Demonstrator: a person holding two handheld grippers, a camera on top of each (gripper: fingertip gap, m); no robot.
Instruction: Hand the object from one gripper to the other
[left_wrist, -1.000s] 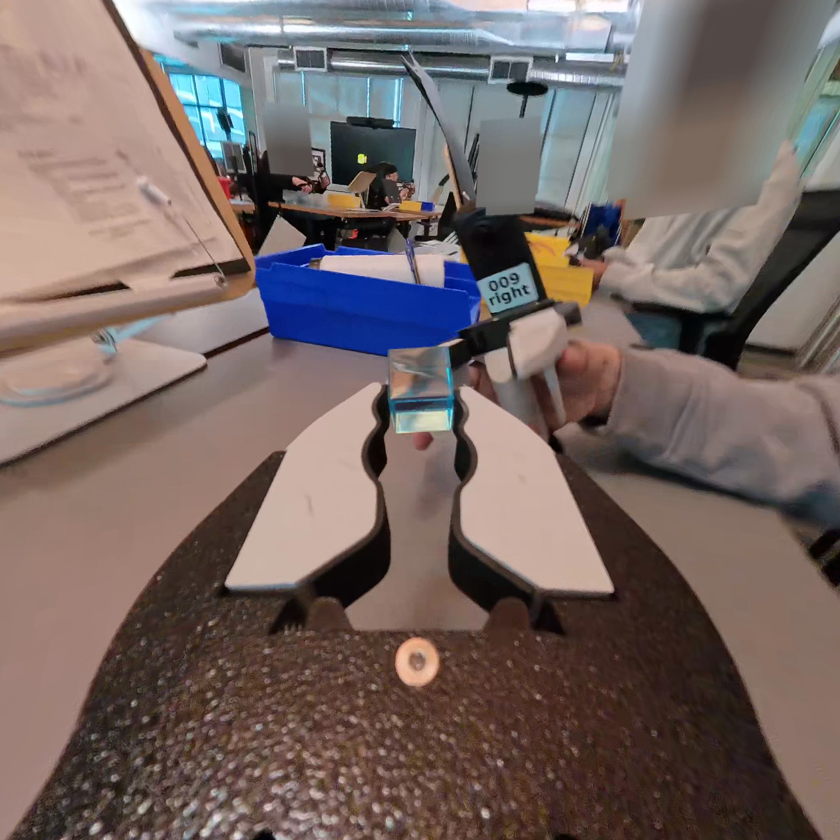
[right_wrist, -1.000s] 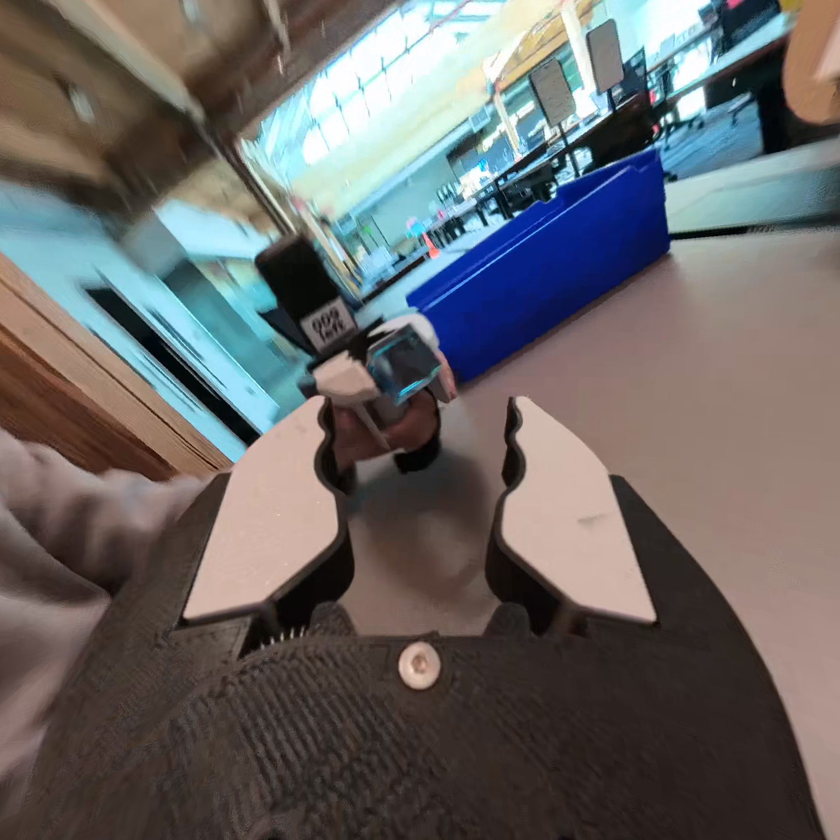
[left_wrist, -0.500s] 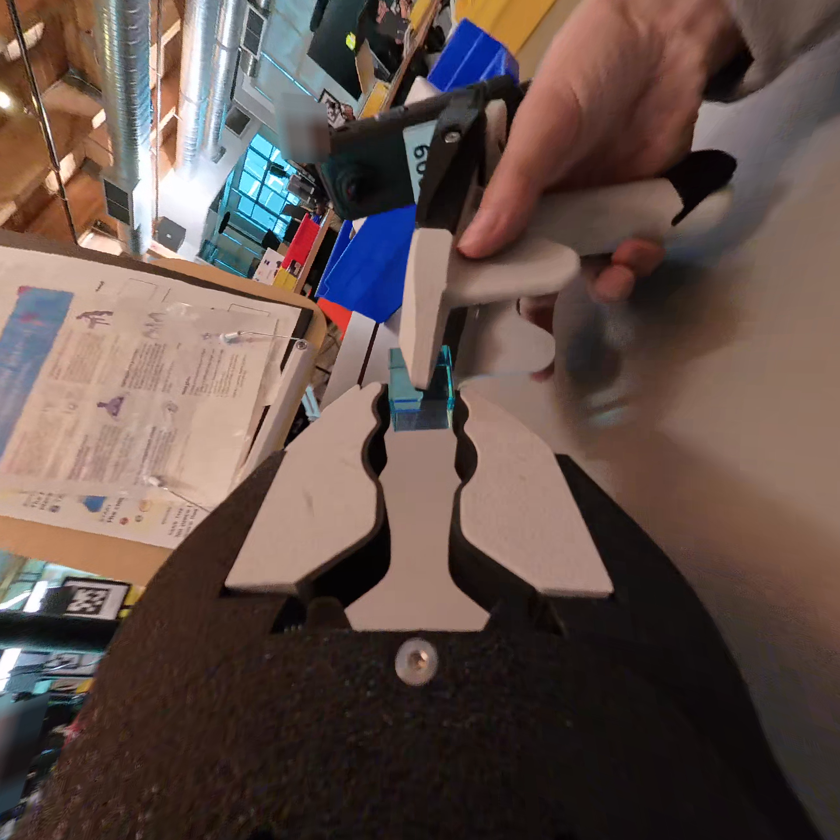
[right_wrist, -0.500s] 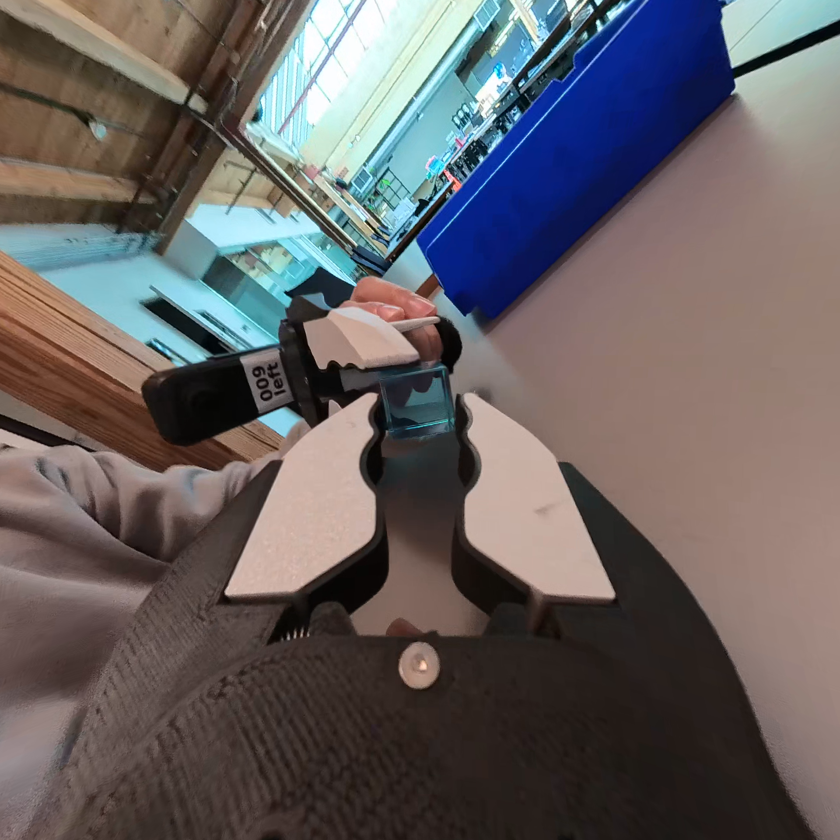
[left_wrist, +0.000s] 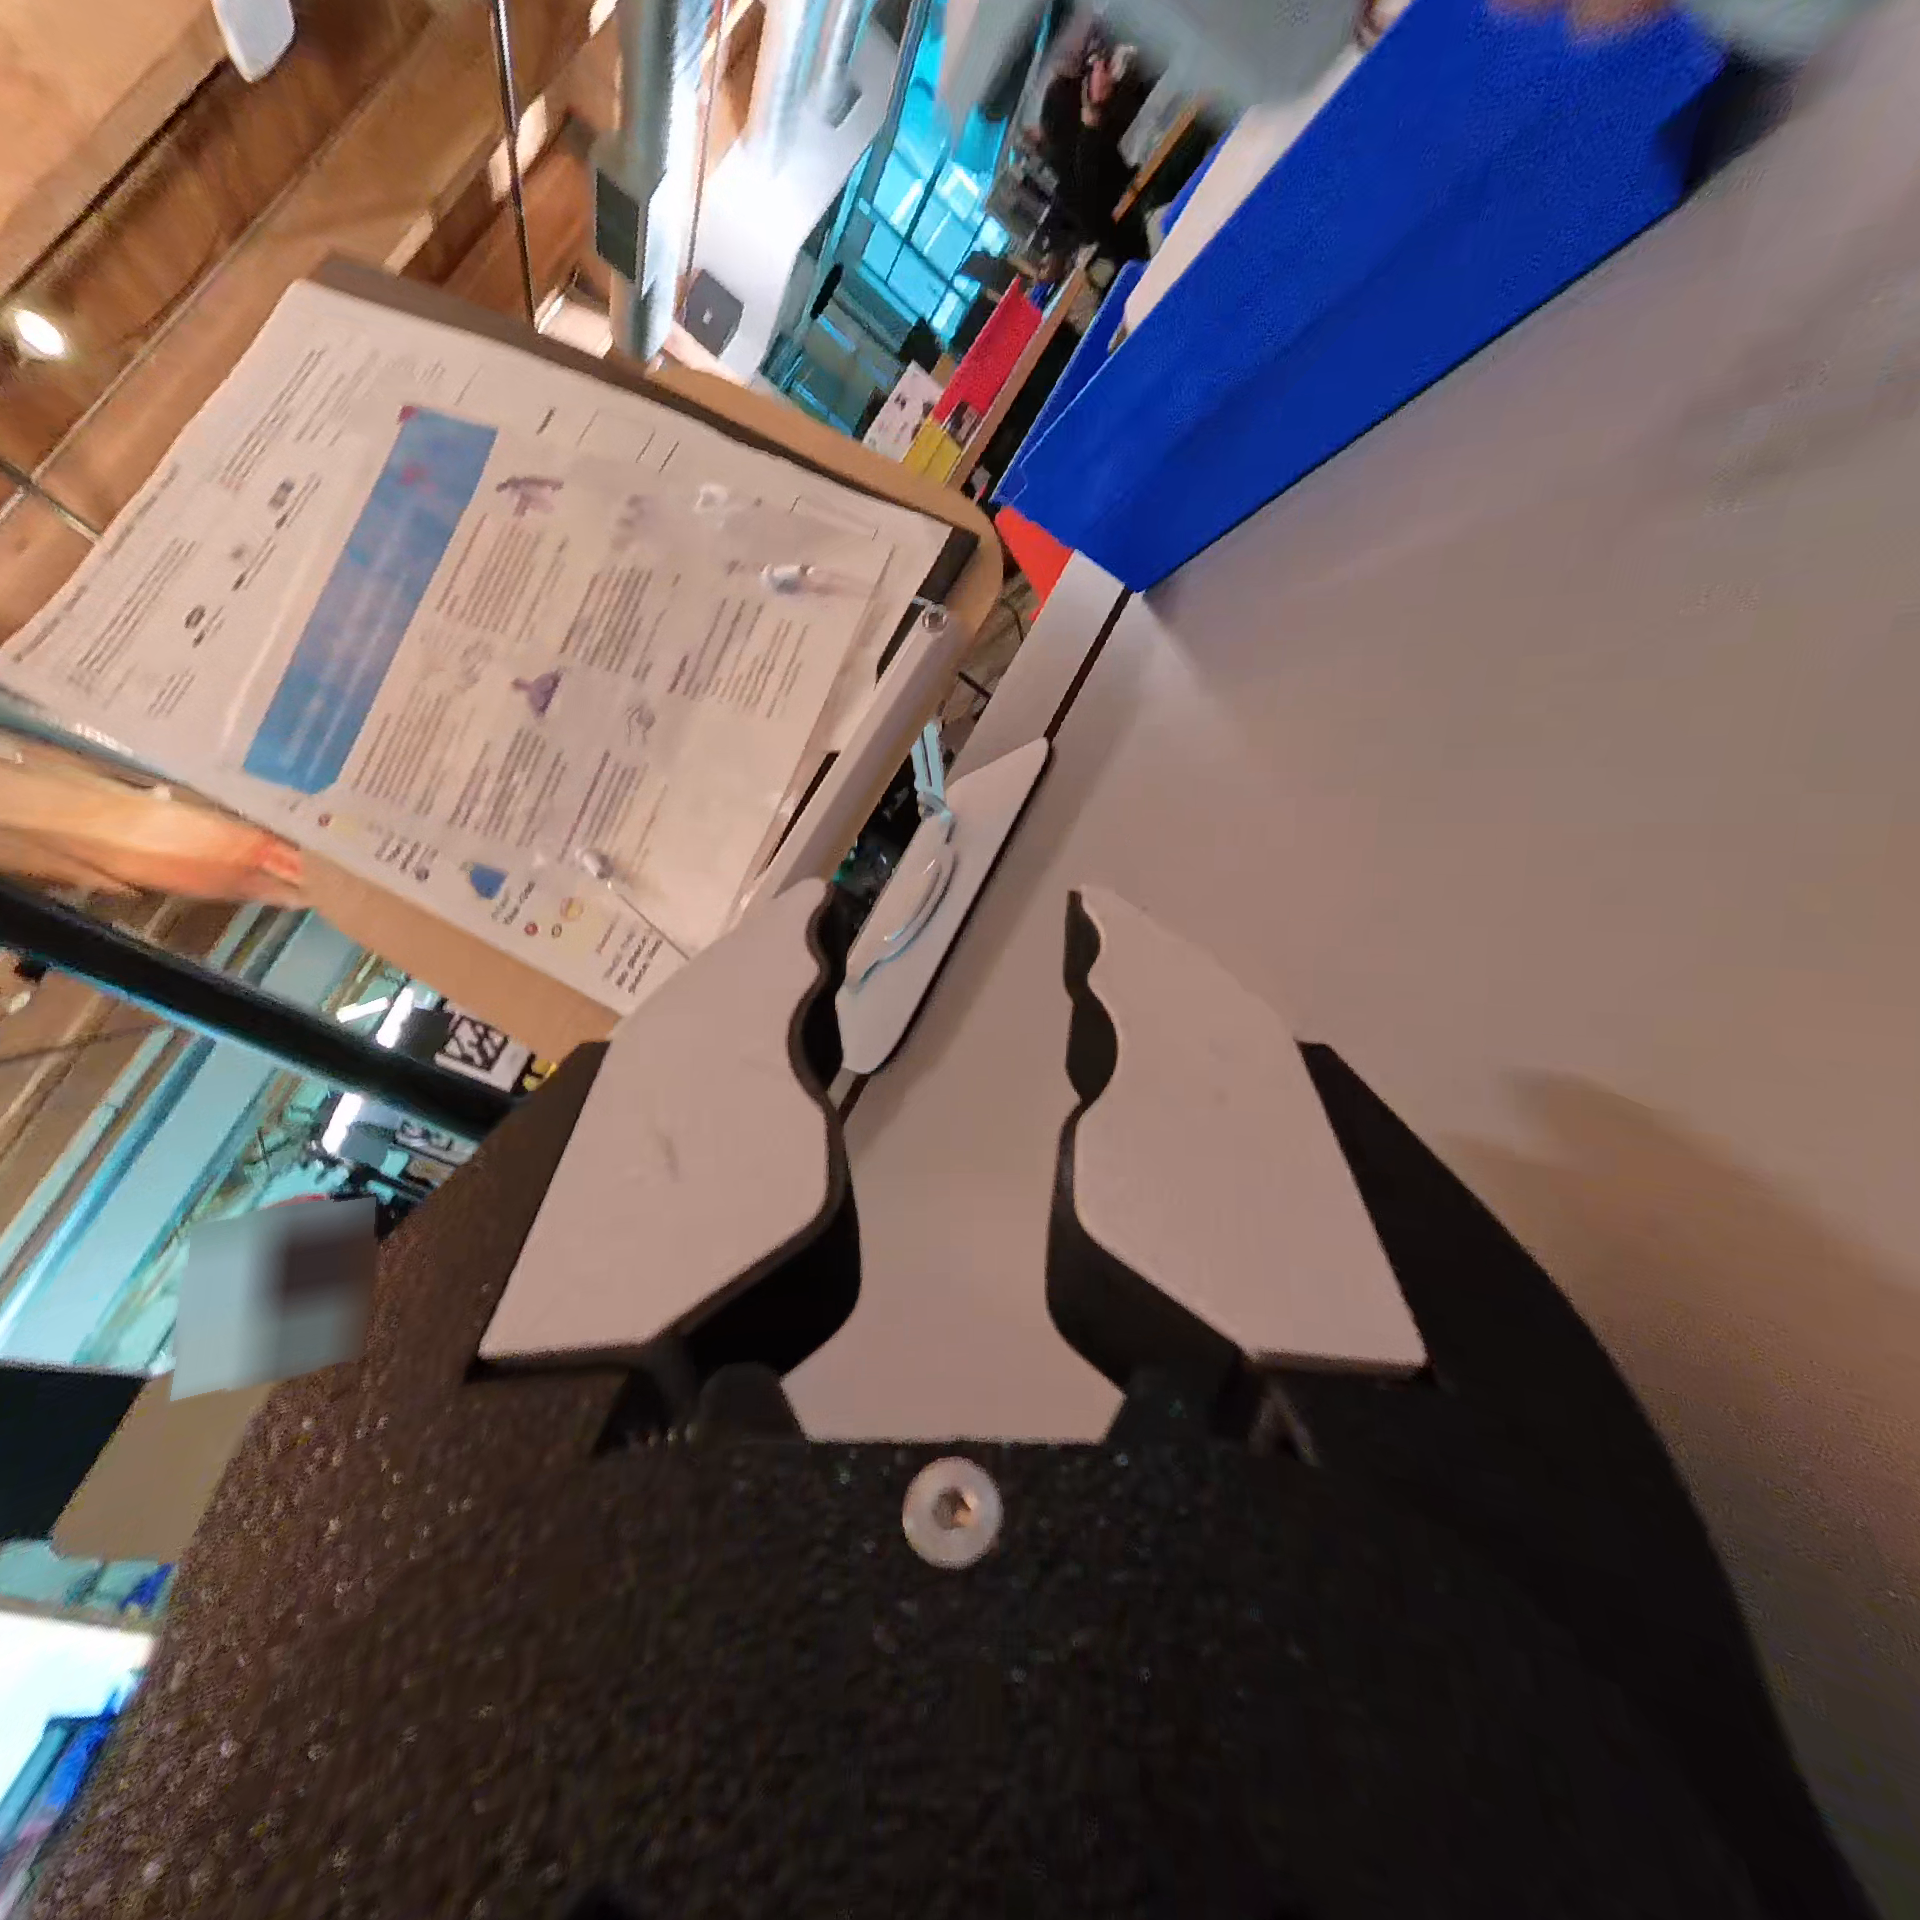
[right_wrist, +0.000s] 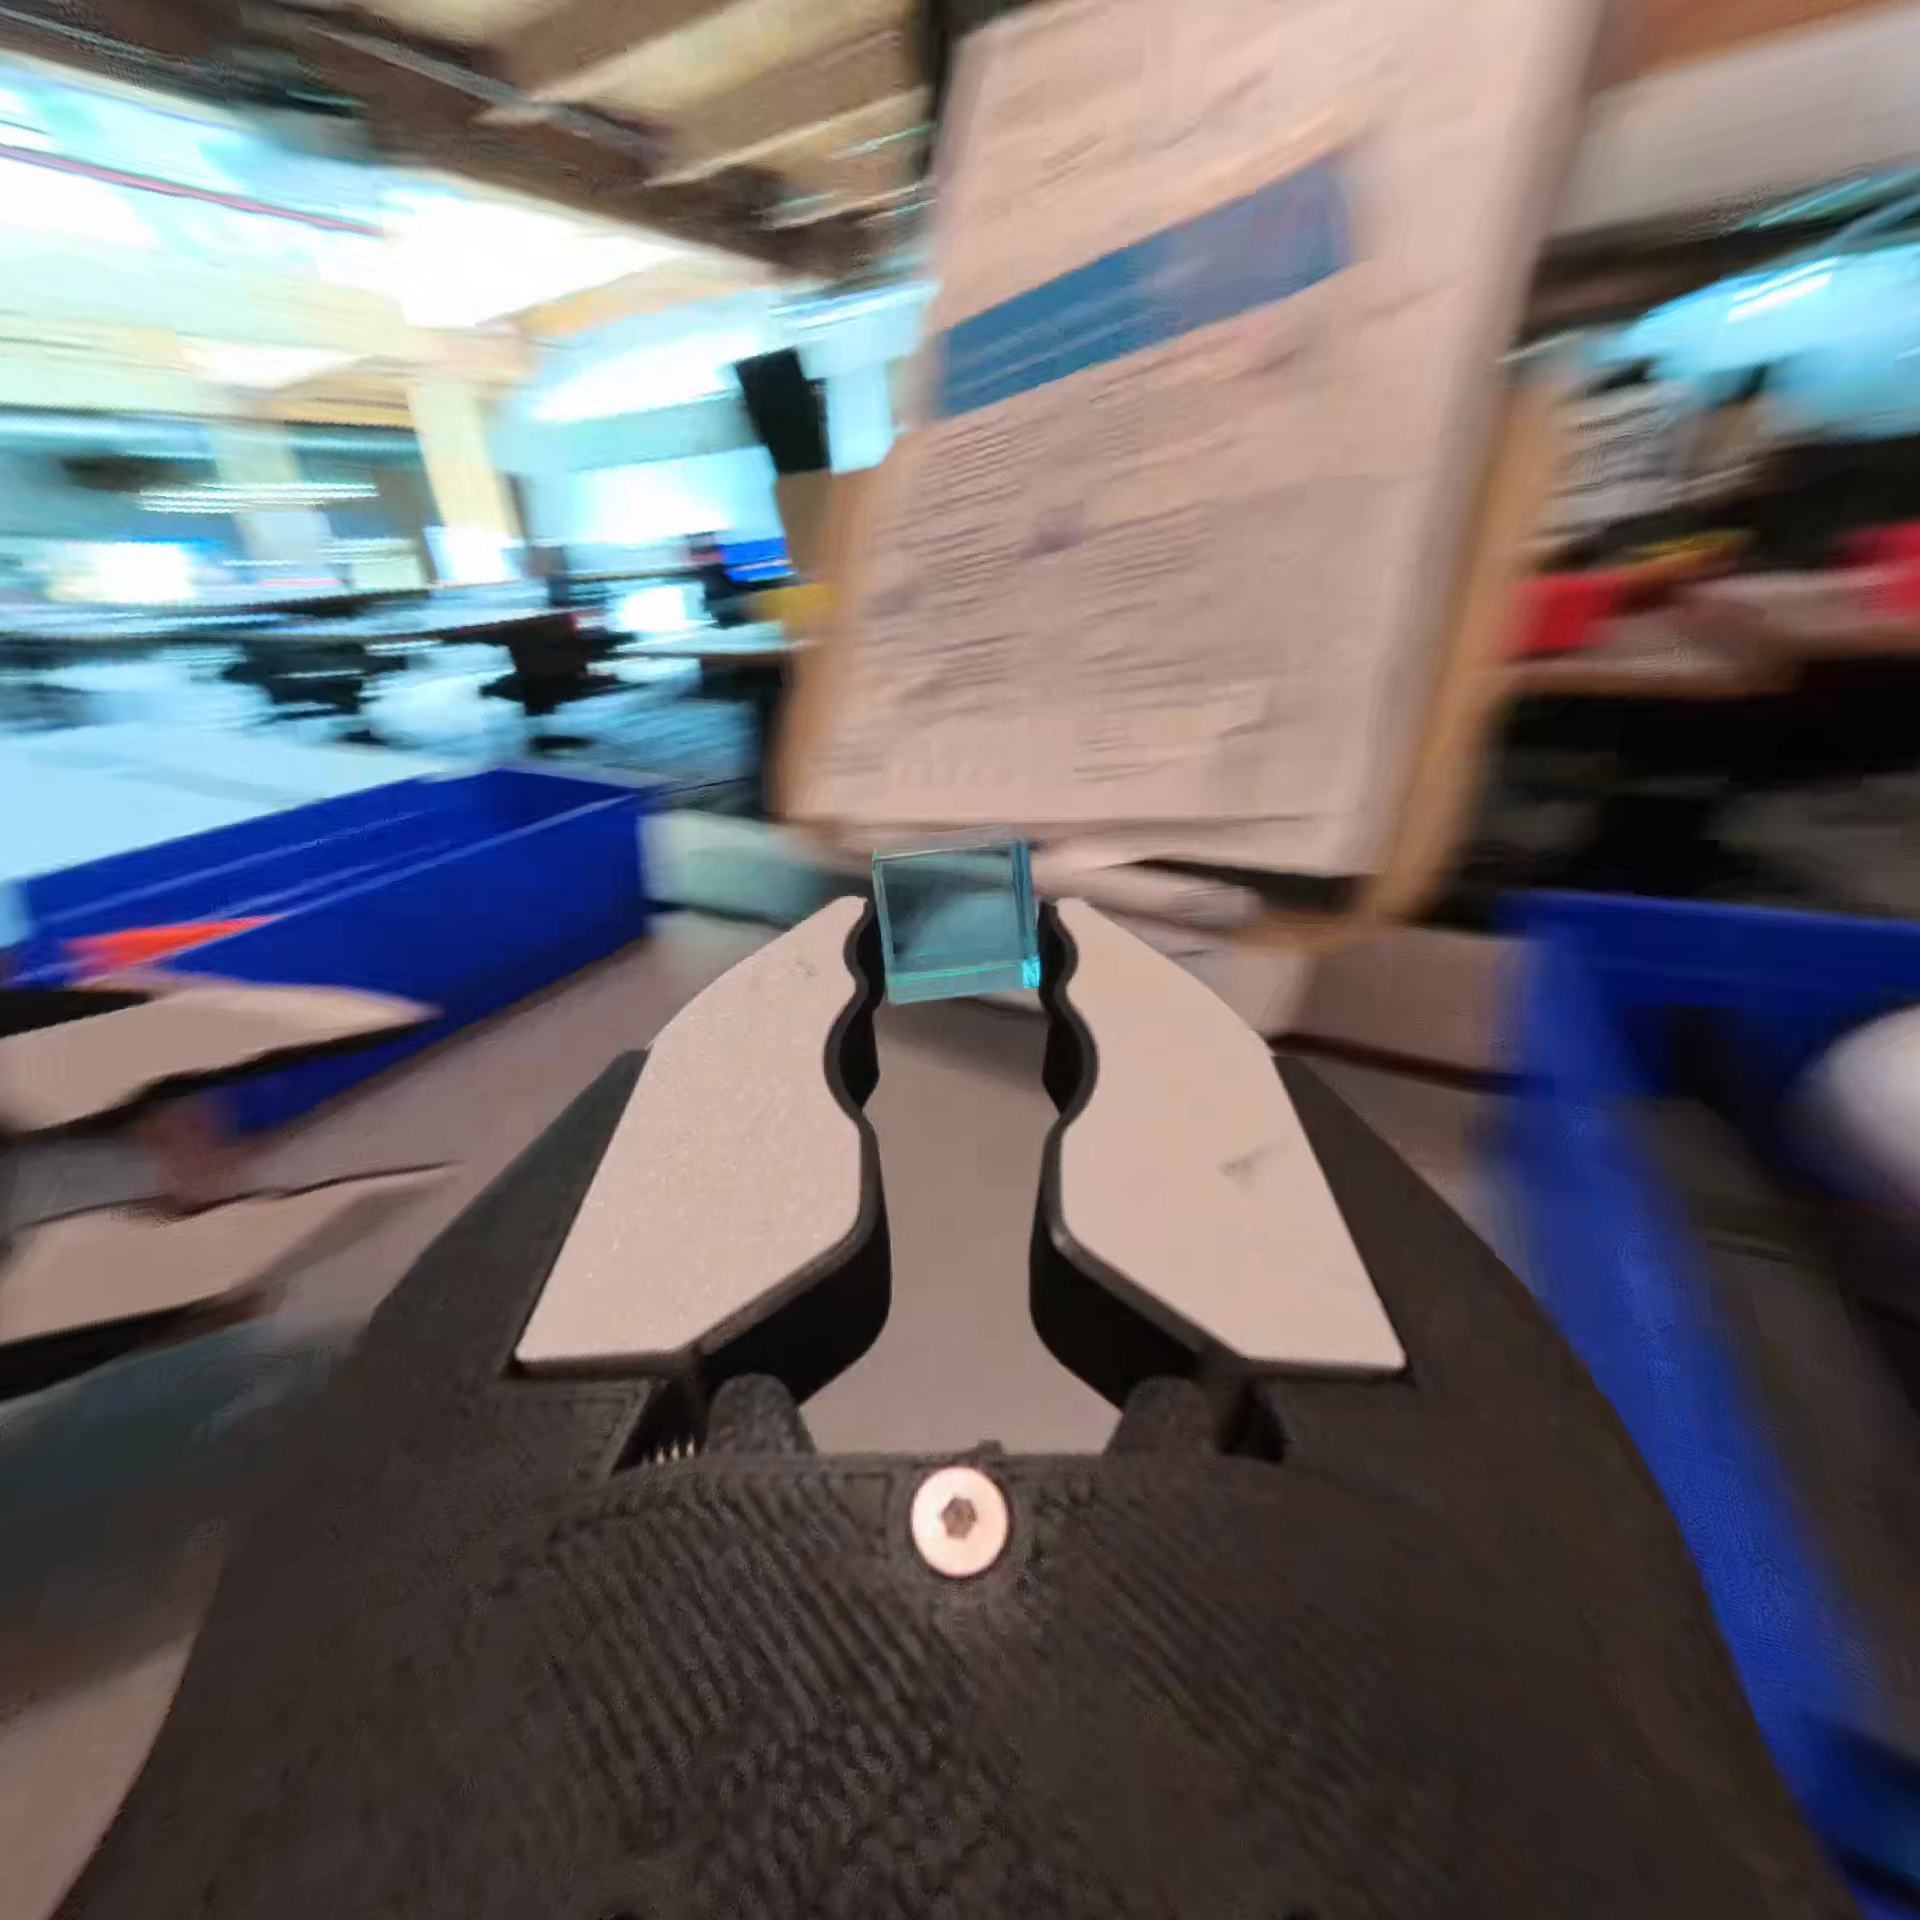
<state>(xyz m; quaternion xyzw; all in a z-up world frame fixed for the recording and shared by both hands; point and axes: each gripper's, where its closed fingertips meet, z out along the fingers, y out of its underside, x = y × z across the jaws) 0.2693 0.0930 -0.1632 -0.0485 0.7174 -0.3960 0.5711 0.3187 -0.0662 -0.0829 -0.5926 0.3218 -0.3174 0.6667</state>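
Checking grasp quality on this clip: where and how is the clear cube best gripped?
Across two opposite flat faces, fingers coming straight from the near side, as the right gripper does now: the cube sits square between its fingertips, top and bottom faces free.

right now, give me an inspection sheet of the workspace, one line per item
surface: grey tabletop, bare where it shows.
job's things: clear blue-tinted cube, pinched at the tips of the right tongs, off the table.
clutter: blue bin at the far side of the table; a second blue bin at the right in the right wrist view; a printed sheet on a brown board on a stand with a white base.
grippers: right tongs shut on the cube; left tongs open, nothing between them.
cables: nothing seen.
surroundings: open office with desks and windows behind, right wrist view heavily blurred.
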